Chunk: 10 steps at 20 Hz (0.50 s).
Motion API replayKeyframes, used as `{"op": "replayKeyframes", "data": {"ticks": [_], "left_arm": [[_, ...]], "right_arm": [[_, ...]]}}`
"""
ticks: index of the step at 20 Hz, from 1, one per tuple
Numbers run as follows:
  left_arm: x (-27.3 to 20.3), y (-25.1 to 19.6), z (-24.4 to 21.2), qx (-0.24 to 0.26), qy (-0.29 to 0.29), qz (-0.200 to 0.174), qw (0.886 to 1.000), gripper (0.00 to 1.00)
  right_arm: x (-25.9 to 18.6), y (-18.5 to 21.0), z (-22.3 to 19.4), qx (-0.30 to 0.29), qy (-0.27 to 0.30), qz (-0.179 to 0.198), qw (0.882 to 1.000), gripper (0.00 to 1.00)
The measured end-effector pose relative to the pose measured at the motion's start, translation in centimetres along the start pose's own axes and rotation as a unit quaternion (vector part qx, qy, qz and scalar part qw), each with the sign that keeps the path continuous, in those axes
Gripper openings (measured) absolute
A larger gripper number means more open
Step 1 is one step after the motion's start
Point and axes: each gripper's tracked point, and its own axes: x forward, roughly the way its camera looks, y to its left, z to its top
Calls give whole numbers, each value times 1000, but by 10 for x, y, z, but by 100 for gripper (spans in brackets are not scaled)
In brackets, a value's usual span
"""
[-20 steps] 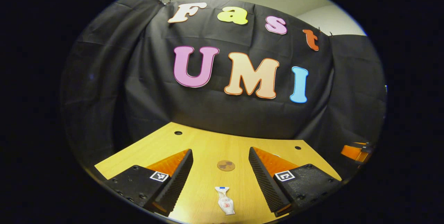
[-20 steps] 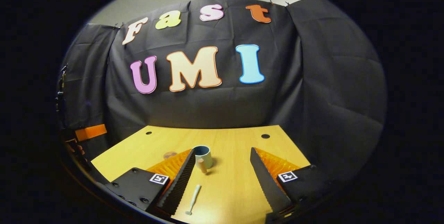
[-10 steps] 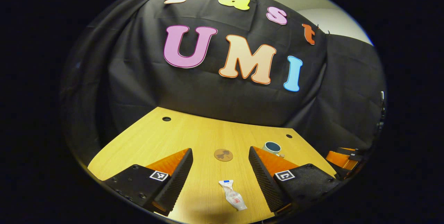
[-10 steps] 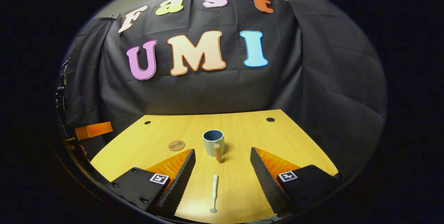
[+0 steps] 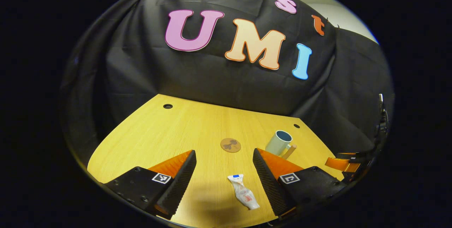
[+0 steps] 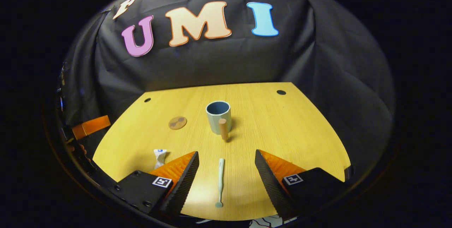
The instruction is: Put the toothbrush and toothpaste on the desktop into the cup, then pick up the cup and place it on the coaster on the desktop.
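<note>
My left gripper (image 5: 224, 182) hung wide apart above desk (image 5: 169, 132), holding nothing; toothpaste (image 5: 243, 196) lay flat between its fingers, near right one. My right gripper (image 6: 226, 182) likewise spread, empty, toothbrush (image 6: 220, 181) lying lengthwise between fingers, not touched. Cup (image 6: 218, 117) stood upright beyond toothbrush, wooden handle (image 6: 223, 129) facing me. Coaster (image 6: 177, 122) lay left of cup, apart. Path to cup open. I read no label on toothpaste: print too small.

Toothbrush (image 6: 220, 181) before cup (image 6: 218, 117); coaster (image 6: 177, 122) left.
</note>
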Motion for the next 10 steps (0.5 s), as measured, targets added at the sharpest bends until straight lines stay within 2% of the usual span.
{"op": "replayKeyframes", "data": {"ticks": [1,3,4,8,9,10], "left_arm": [[2,3,-3,-1,6,4,1000,95],[4,8,-11,-2,18,11,1000,95],[4,11,-15,-2,23,14,1000,95],[4,25,-30,-12,46,28,998,95],[5,28,-34,-17,52,32,998,95],[4,31,-38,-21,56,37,998,95]], "right_arm": [[6,2,-7,-10,18,5,1000,95],[24,6,-21,-29,63,13,998,95],[34,10,-28,-35,84,20,996,98],[67,24,-46,-41,159,35,986,94],[76,28,-49,-42,173,38,983,98],[84,29,-54,-44,188,40,980,94]]}}
